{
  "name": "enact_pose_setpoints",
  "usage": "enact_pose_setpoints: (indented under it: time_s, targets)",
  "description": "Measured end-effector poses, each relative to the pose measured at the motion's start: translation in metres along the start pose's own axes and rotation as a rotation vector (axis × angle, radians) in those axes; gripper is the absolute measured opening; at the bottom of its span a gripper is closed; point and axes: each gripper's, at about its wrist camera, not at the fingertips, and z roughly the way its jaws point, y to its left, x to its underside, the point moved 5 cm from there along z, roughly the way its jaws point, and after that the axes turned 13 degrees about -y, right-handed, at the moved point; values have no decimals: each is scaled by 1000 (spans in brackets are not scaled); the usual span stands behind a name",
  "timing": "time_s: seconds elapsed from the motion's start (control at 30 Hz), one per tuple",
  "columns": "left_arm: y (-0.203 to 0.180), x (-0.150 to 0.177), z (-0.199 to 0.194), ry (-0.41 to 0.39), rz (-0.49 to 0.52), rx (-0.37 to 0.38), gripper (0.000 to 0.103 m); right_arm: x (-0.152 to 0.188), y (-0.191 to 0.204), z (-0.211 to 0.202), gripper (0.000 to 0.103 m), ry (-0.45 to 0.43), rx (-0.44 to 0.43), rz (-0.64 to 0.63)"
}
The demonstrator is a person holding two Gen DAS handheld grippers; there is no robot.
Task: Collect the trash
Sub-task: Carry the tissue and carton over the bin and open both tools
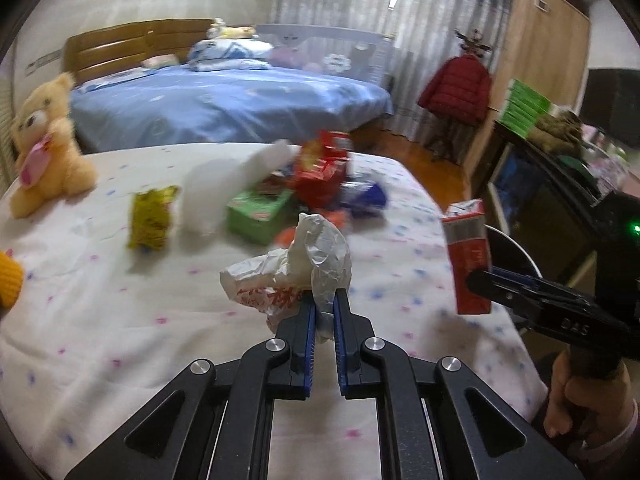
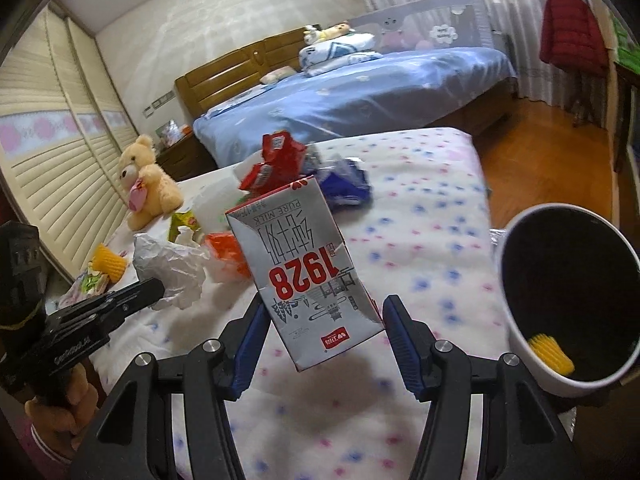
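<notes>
My left gripper (image 1: 323, 300) is shut on a crumpled white paper wrapper (image 1: 304, 264) with red print, held above the bed; it also shows in the right wrist view (image 2: 172, 268). My right gripper (image 2: 324, 312) is shut on a grey and red milk carton (image 2: 308, 276) marked 1928, tilted and lifted over the bed; the carton shows at the right of the left wrist view (image 1: 470, 256). A white trash bin (image 2: 532, 356) with a dark inside stands off the bed's right edge and holds a yellow piece (image 2: 550, 352).
The spotted bedspread (image 1: 120, 320) carries a heap of trash: a green box (image 1: 260, 212), red packets (image 1: 324, 168), a blue wrapper (image 1: 368, 196), a yellow packet (image 1: 152, 220), white tissue (image 1: 224, 188). A teddy bear (image 1: 48, 148) sits at the far left. A blue bed (image 1: 240, 100) lies behind.
</notes>
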Motion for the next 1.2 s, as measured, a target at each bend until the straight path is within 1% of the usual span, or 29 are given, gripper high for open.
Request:
enact_pose_setpoints:
  time_s: [0.13, 0.43, 0.73, 0.97, 1.2]
  targets:
    - [-22, 2, 9, 16, 25, 53, 7, 1, -17, -13, 59, -9, 28, 17]
    - [-54, -1, 35, 45, 62, 124, 7, 5, -63, -36, 59, -25, 111, 70]
    - [-75, -8, 63, 61, 98, 166, 7, 3, -101, -50, 59, -42, 181, 110]
    - [-96, -8, 78, 78, 124, 204, 7, 1, -129, -61, 59, -53, 237, 142]
    - [-120, -9, 100, 95, 141, 239, 7, -1, -154, -62, 59, -49, 285, 173]
